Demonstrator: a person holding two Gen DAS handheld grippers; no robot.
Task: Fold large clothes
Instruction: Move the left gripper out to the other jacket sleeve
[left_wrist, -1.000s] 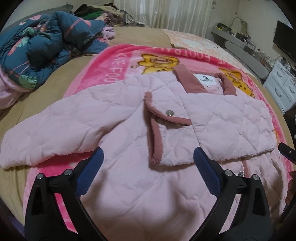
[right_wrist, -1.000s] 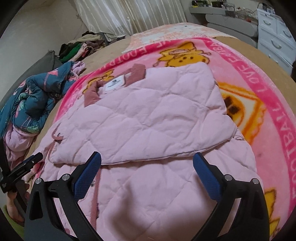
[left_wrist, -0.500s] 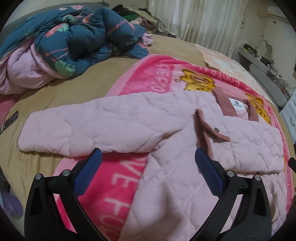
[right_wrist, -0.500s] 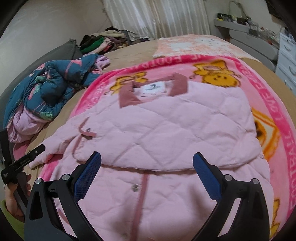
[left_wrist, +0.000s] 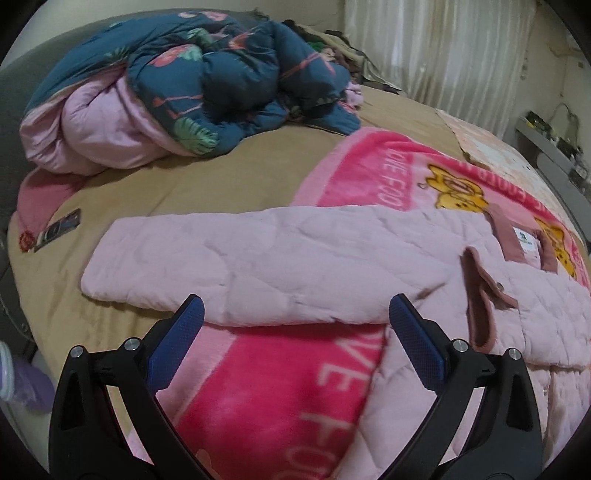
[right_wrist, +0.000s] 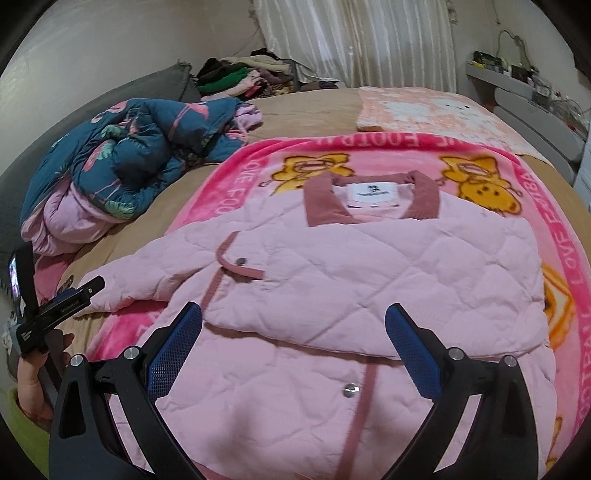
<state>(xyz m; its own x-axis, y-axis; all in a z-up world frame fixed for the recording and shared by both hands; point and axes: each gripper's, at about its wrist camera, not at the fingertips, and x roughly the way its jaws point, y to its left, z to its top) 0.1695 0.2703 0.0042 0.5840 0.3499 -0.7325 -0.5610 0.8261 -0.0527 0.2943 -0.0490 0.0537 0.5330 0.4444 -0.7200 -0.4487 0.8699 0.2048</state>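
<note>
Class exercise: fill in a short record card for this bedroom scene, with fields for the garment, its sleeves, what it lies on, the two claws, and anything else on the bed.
garment: pink quilted jacket, laid flat, collar away from the cameras
sleeves: one folded across the chest; the other sleeve stretched out sideways
surface: pink cartoon blanket on a tan bed
left claw: open, empty, near the outstretched sleeve
right claw: open, empty, over the jacket front
also on bed: crumpled blue floral duvet
</note>
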